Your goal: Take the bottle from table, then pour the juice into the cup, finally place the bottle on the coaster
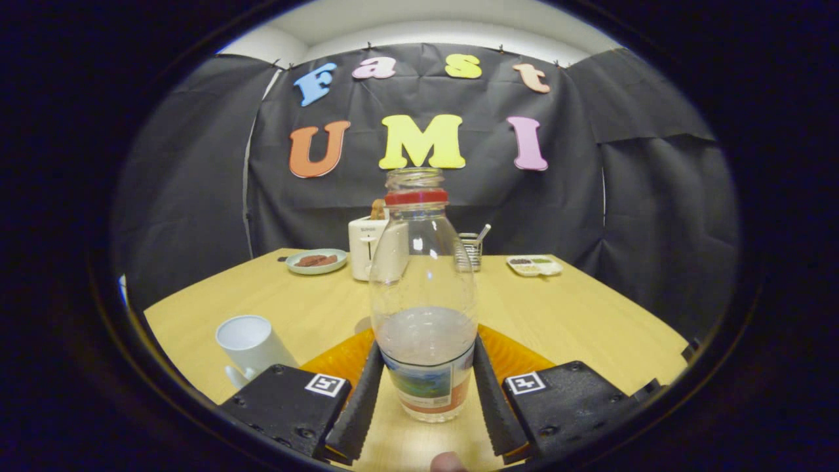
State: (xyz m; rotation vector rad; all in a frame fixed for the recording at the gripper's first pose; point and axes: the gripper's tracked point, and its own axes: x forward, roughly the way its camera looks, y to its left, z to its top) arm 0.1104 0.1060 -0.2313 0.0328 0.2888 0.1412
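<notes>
While jaws clamp the bottle (pixel 423 308), the wooden table (pixel 570 314) bears a toaster (pixel 367 248).

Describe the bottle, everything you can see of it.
The bottle is clear plastic, standing upright, with a red ring below an uncapped threaded neck. A pale cloudy liquid fills roughly its lower third, and a printed label wraps the base. It sits between the gripper's two fingers, which flank its lower sides closely, seemingly touching. It appears to rest on the wooden table, just in front of an orange coaster, with a white cup off to its left.
</notes>
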